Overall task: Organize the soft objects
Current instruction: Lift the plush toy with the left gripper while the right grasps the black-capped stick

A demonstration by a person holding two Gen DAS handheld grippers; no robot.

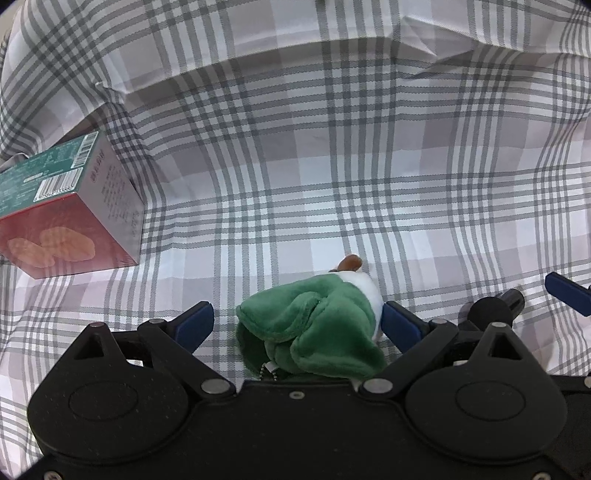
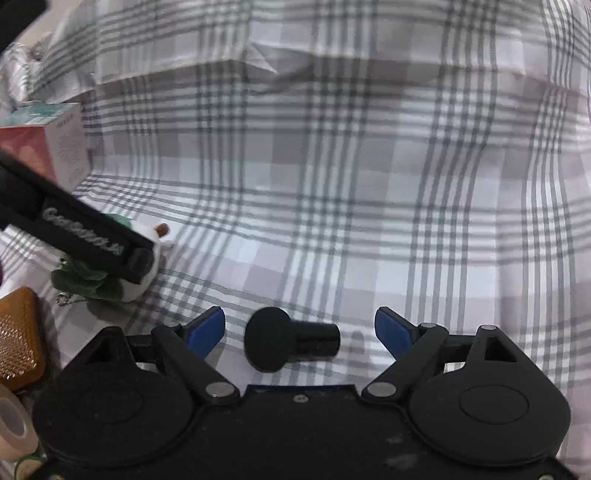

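A green and white plush toy [image 1: 325, 332] with a small brown tip lies on the plaid sheet [image 1: 332, 166] between the fingers of my left gripper [image 1: 298, 320]. Its white side rests against the right pad, and a gap shows at the left pad. In the right wrist view the same plush toy [image 2: 147, 254] sits half hidden under the left gripper's black body. A black knob-shaped piece [image 2: 291, 339], round head and short stem, lies between the wide jaws of my right gripper [image 2: 300, 328], touching neither pad. The black piece [image 1: 495, 310] also shows at the right of the left wrist view.
A red and green printed box [image 1: 70, 206] stands on the sheet to the left, and the box [image 2: 55, 147] shows again far left. An orange perforated object [image 2: 16, 336] and a tape roll [image 2: 11, 424] lie at the lower left. A raised plaid fold [image 1: 295, 33] runs along the back.
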